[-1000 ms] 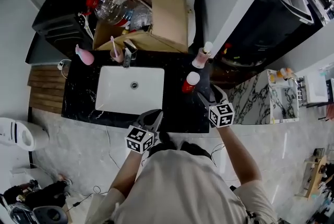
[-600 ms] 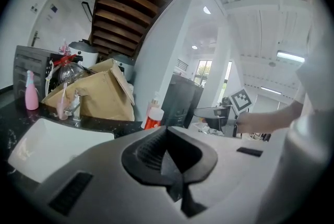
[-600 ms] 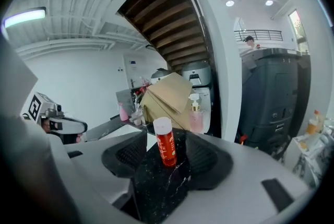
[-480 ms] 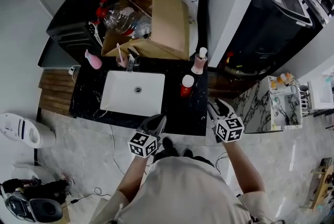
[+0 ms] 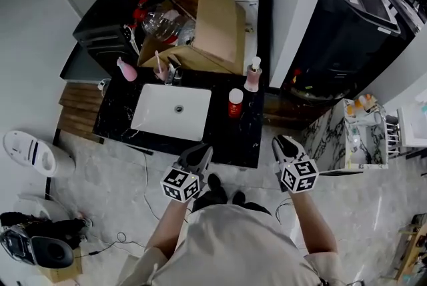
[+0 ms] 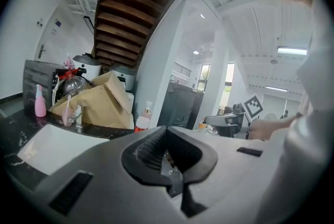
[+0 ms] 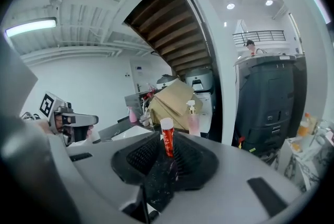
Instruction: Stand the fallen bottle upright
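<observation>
Red bottle (image 5: 235, 103) stood upright on the table (image 5: 227, 145) between the sink (image 5: 172, 111) and the right edge, so task judged complete; left hand-held gripper (image 5: 199, 153) was clenched and empty, right hand-held gripper (image 5: 284, 144) had just been closing, jaws together with nothing between them, both off the table's front edge.

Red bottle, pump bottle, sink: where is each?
red bottle (image 5: 234, 109), head view, red body.
pump bottle (image 5: 251, 80), head view, pink body.
sink (image 5: 157, 115), head view, bare white basin.
</observation>
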